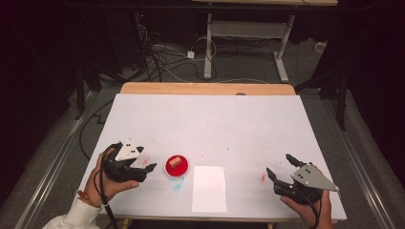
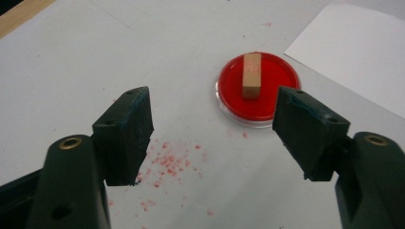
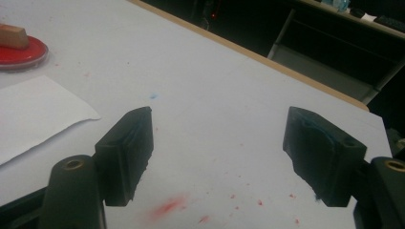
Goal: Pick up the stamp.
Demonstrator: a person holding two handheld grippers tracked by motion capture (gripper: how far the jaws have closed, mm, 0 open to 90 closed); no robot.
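Two hands come in at the bottom of the high view, each holding one tool. At lower left the left tool (image 1: 145,161) points toward the frame's centre with its jaws spread wide and nothing between them. In the left gripper view its two black jaws rise from the bottom edge, well apart, over a scatter of small red specks (image 2: 167,164) on the white table (image 1: 205,119). At lower right the right tool (image 1: 281,168) also stands open and empty; in the right gripper view one red smear (image 3: 167,206) lies on the table between its jaws.

One round red dish (image 1: 176,165) sits just right of the left tool, lower centre of the high view, and carries one small wooden block (image 1: 175,161) lying flat on it. In the left gripper view the dish is at upper centre, just beyond the jaw tips. One white sheet of paper (image 1: 209,189) lies just right of the dish, close to the table's near edge.
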